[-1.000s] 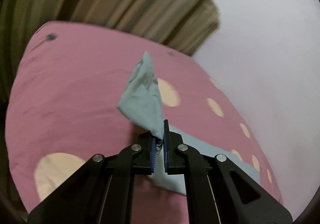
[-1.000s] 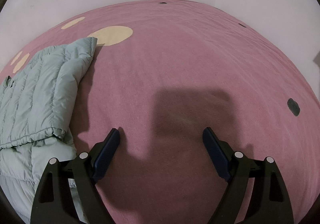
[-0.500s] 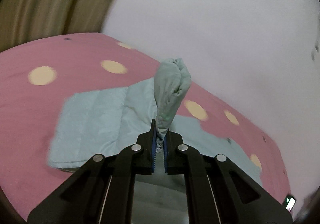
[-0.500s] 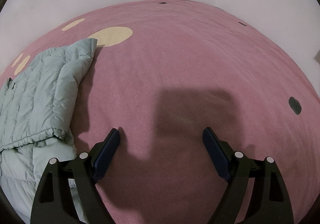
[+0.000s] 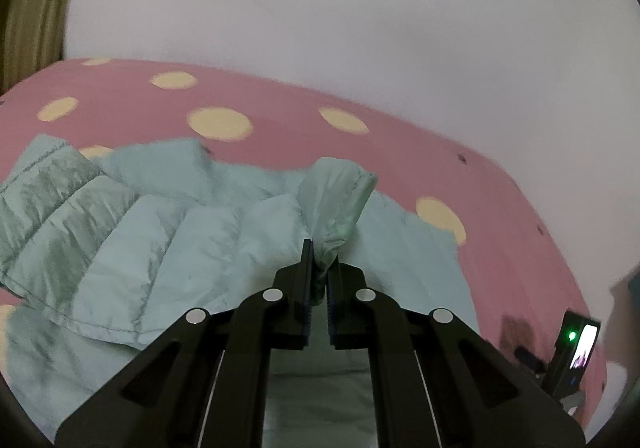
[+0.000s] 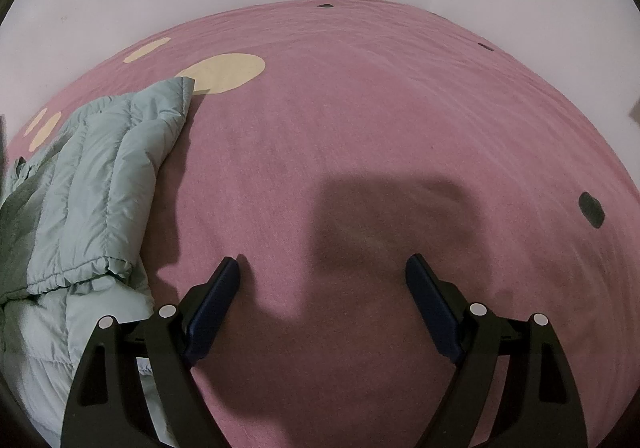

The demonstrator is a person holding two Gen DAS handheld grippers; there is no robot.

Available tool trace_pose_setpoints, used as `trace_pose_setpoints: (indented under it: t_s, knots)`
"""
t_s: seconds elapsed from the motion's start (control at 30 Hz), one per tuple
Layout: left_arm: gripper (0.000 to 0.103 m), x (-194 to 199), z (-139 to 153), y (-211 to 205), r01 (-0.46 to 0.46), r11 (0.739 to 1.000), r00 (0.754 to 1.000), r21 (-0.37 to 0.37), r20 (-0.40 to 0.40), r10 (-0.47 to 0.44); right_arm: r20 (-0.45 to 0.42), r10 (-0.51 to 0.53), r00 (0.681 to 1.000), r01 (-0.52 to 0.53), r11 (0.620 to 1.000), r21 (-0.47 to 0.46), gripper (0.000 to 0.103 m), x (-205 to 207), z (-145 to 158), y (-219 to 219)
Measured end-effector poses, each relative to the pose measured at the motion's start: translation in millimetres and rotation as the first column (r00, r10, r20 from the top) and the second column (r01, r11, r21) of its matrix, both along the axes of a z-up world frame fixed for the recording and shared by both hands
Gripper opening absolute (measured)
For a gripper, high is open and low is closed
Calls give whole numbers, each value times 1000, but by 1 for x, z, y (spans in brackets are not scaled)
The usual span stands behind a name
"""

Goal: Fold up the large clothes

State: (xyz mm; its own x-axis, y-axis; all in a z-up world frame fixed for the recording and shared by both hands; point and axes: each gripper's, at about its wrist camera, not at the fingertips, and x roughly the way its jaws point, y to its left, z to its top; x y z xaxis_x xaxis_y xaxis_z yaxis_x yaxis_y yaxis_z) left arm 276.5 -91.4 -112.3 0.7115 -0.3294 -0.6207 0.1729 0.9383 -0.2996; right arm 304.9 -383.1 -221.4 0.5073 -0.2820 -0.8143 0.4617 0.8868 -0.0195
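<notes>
A pale green quilted jacket (image 5: 152, 244) lies spread on the pink bed cover (image 5: 280, 120) in the left wrist view. My left gripper (image 5: 319, 248) is shut on a bunched end of the jacket, perhaps a sleeve (image 5: 336, 200), which stands up from between the pads over the jacket's body. In the right wrist view a folded part of the jacket (image 6: 100, 184) lies at the left edge. My right gripper (image 6: 322, 272) hangs open over bare pink cover, to the right of the jacket, with nothing between its fingers.
The pink bed cover (image 6: 380, 108) with cream dots runs to white walls at the back and right. A small device with a green light and lit screen (image 5: 576, 344) shows at the lower right of the left wrist view. A striped curtain (image 5: 36, 16) hangs at far left.
My left gripper has swung across the bed with the jacket's end in its grip, from bare pink cover to above the jacket's body. The right gripper has stayed still and open.
</notes>
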Motion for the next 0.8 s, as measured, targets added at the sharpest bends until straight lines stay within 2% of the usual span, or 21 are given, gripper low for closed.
trace_pose_setpoints:
  t_s: [0.2,0.53,0.57,0.6,0.63,0.67,0.7,0.73,0.8]
  knots:
    - [6,4,-35,-33,32,999,996,15,-80,-31,0,0,1000,0,1000,-1,84,0,0,0]
    - [7,13,-62,-54,48,999,986,15,-162,-45,0,0,1000,0,1000,-1,84,0,0,0]
    - [11,12,-61,-54,51,999,985,12,-163,-49,0,0,1000,0,1000,-1,84,0,0,0]
    - [20,8,-58,-55,59,998,985,10,-164,-57,0,0,1000,0,1000,-1,84,0,0,0]
    - [33,6,-55,-56,72,997,984,8,-163,-70,1,0,1000,0,1000,0,84,0,0,0]
    - [42,3,-51,-56,78,997,984,8,-160,-76,1,0,1000,0,1000,1,84,0,0,0]
    - [56,-1,-47,-56,86,996,984,8,-156,-83,1,0,1000,0,1000,1,84,0,0,0]
    - [61,-7,-40,-54,97,995,984,2,-147,-96,0,0,1000,0,1000,0,84,0,0,0]
    - [63,-20,-26,-46,125,992,983,-9,-132,-125,1,0,1000,0,1000,1,84,0,0,0]
